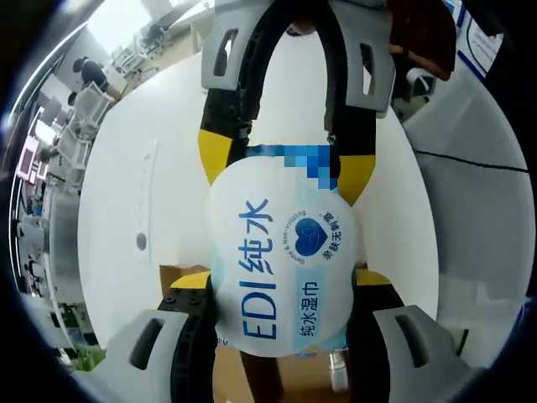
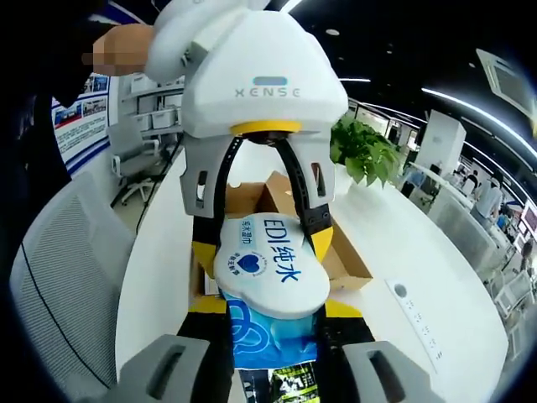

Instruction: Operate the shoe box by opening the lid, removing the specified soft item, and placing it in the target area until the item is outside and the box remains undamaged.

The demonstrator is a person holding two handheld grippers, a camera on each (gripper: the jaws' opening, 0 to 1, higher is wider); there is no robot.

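Above the white table (image 2: 151, 277), a soft pack of wet wipes (image 2: 270, 269) hangs between the two grippers, held from both ends. In the right gripper view, the right gripper (image 2: 273, 315) rises from the near edge with its yellow-tipped jaws closed on the blue lower end of the pack, while the left gripper (image 2: 262, 222), a white body marked XENSE, reaches in from the far side with its black jaws clamped on either side of the pack's white lid end. Behind and below the pack sits the open cardboard shoe box (image 2: 340, 252), its flaps up; the pack is outside it, lifted clear of the rim. A potted green plant (image 2: 362, 149) stands farther off to the right, and a grey office chair (image 2: 63, 277) sits at the near left. In the left gripper view, the pack's face with blue print (image 1: 281, 269) lies between the left gripper (image 1: 281, 294) jaws, with the right gripper (image 1: 285, 155) gripping its far end.
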